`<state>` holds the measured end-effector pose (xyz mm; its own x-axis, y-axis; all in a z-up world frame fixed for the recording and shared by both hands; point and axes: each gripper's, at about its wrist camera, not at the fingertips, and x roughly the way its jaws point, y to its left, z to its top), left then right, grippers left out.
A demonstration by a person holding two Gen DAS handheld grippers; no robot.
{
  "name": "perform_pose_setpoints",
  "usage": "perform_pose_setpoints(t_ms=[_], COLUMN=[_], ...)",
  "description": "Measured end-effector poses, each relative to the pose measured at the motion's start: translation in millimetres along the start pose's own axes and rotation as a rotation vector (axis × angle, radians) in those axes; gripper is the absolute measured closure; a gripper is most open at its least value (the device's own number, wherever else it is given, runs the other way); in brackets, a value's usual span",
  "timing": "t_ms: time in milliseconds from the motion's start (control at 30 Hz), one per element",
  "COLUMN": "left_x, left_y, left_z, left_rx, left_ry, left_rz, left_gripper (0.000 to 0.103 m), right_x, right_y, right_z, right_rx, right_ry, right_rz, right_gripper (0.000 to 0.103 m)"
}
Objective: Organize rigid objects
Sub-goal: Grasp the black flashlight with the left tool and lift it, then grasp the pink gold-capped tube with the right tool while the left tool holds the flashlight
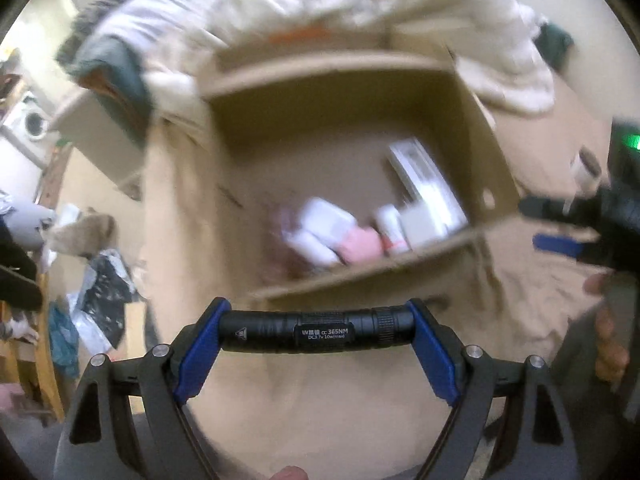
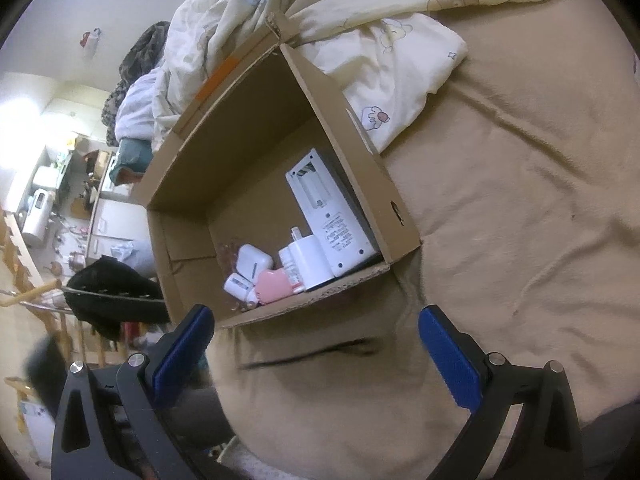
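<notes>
My left gripper [image 1: 318, 330] is shut on a black UV flashlight [image 1: 318, 330], held crosswise by its two ends between the blue pads, above the tan bed sheet just short of the cardboard box [image 1: 420, 68]. The box [image 2: 360, 168] lies open on the bed and holds a white device [image 2: 332, 216], a pink case [image 2: 274, 286], white chargers [image 2: 252, 262] and a small bottle. My right gripper [image 2: 316, 344] stands open with nothing between its fingers, over the sheet near the box's front edge. It also shows at the right edge of the left wrist view, right gripper [image 1: 560, 224].
A cream quilt [image 2: 380, 52] is bunched behind and beside the box. The tan sheet [image 2: 520, 200] spreads to the right. Left of the bed lie a black garment [image 2: 112, 296], wooden railing and a cluttered floor with a washing machine [image 1: 32, 124]. A hand [image 1: 608, 348] shows at right.
</notes>
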<state>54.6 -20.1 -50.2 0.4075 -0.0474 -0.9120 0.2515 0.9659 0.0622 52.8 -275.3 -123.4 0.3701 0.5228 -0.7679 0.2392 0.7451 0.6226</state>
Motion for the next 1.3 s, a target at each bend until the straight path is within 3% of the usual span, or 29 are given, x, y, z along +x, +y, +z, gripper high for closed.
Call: perform_pose_setpoints(t_ms=[167,433,633,767,833,1067,1300], left_x=[-43.5,-75.7,-47.3,-35.2,-37.0,-31.7,-25.3], left_y=[32.9,91.0,92.3,87.7,83.3,76.7,76.0], left_z=[14.0,21.2,11.3,12.5,14.5,13.7,12.9], left_rx=[-0.089,-0.269,-0.234,-0.258,-0.241,-0.218,-0.217], left_ry=[-0.097,-0.275,-0.238,-0.185,-0.195,-0.153,-0.121], left_rz=[0.011,0.008,0.022,-0.065,-0.047,-0.077,-0.064], left_gripper=[0.017,0.017,0.017,0.017,0.017,0.017,0.017], right_x=[7.7,22.2,39.2,60.1,71.5,107.8,146.0], right_y=[-1.2,0.1,6.1,11.0,18.2,43.5,54.3], right_z=[-3.4,-10.9,-16.2,-26.3,-30.5,-33.4,-35.0], right_rx=[-0.017,-0.071,-0.131,-0.207,-0.26,-0.315,-0.4], right_ry=[0.012,0.037,0.082,0.148,0.17,0.142,0.073], right_rz=[-0.062,-0.156,-0.221,-0.299,-0.338,-0.358,-0.512], right_gripper=[0.0,0.0,0.0,0.0,0.0,0.0,0.0])
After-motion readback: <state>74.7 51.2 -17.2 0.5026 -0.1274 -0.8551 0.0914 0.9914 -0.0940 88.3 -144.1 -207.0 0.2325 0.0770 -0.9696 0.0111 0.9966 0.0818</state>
